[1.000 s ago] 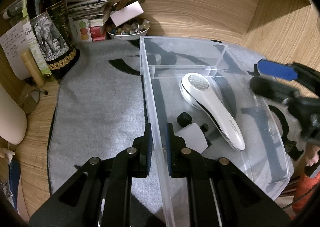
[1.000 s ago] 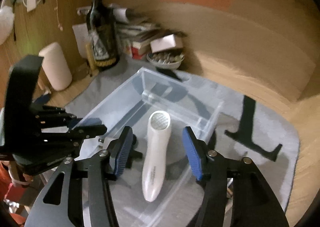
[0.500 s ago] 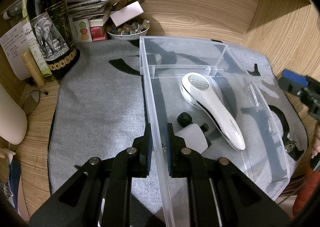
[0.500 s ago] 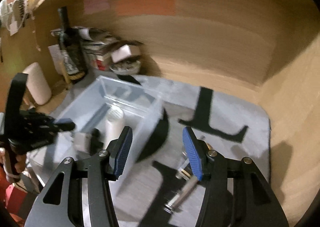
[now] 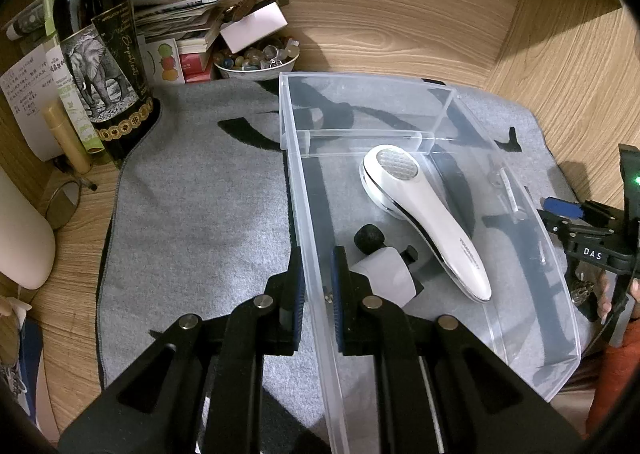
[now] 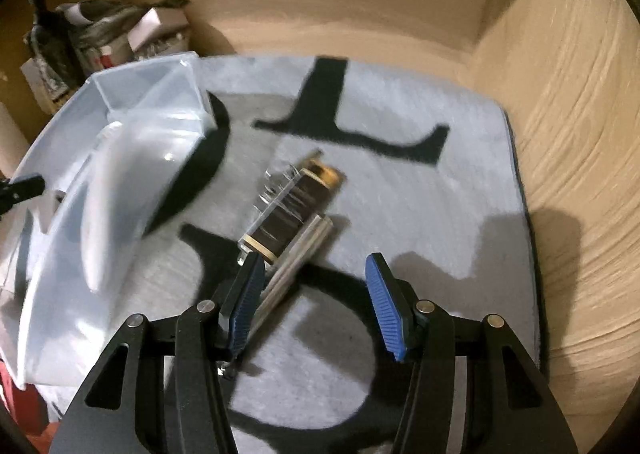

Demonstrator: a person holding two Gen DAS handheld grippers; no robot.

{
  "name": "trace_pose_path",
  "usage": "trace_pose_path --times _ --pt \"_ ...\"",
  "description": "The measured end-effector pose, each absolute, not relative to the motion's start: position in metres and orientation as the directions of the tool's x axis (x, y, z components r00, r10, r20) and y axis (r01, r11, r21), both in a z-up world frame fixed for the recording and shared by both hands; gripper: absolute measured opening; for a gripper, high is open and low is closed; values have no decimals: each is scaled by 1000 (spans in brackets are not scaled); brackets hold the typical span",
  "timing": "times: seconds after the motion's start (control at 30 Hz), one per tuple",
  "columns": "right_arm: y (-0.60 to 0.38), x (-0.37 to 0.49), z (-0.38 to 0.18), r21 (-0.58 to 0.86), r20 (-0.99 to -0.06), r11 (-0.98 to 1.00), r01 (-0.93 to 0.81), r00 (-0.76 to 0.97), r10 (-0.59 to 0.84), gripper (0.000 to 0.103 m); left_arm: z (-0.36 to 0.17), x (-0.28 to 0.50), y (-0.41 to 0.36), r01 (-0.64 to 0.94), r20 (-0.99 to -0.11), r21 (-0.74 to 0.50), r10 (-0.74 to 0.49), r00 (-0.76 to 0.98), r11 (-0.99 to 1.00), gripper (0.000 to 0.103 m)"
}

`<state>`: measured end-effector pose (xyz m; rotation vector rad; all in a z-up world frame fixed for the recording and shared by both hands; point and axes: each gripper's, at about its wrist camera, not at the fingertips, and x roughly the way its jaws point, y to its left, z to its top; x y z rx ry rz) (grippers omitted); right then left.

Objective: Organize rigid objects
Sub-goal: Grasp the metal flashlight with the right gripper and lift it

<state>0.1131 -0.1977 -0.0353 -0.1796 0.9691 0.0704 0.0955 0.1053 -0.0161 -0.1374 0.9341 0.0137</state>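
My left gripper is shut on the left wall of a clear plastic bin. Inside the bin lie a white handheld device and a small white cylinder with black knobs. My right gripper stands open over the grey mat to the right of the bin, with nothing between its fingers. Just ahead of its left finger lie a clear bottle with dark contents and a gold cap and a silver tube. One blue pad of the right gripper shows in the left wrist view.
A grey mat with black letters covers the wooden desk. At the back left stand a dark wine bottle, a stack of papers and books and a bowl of beads. Wooden walls close the back and right.
The right gripper swung from above the bin to the right and lower over the mat, so the bottle and tube now lie before it. The left gripper kept its grip.
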Motion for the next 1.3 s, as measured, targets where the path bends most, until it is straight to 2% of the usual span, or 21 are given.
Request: trace_pose_path --times 0.23,0.3,0.37,0.43,0.57,0.97,1.3 --pt "-184 114 -48 -176 -836 968 -178 547 -51 49 -16 95 108 -72 -802 -112 -48 595 991 11" --pt "-184 111 -47 -170 -835 968 -187 549 -40 44 -16 95 108 -71 -802 -108 -45 595 992 11" --pt "-186 109 -46 -165 -832 969 -184 554 -37 30 -17 94 108 -71 -802 -107 -44 596 992 11" --pt "-191 108 -46 -169 -823 972 -161 566 -49 22 -17 94 108 -72 -801 -110 -46 597 991 11" --pt "-198 106 -45 -158 -812 979 -127 581 -56 14 -17 94 107 -73 -801 -110 -45 597 991 11" --pt "-191 89 -2 -149 -726 983 -107 686 -35 14 -17 93 107 -72 -801 -109 -44 596 991 11" --pt "-144 82 46 -125 -620 970 -210 779 89 14 -17 94 107 -72 -802 -108 -44 596 992 11"
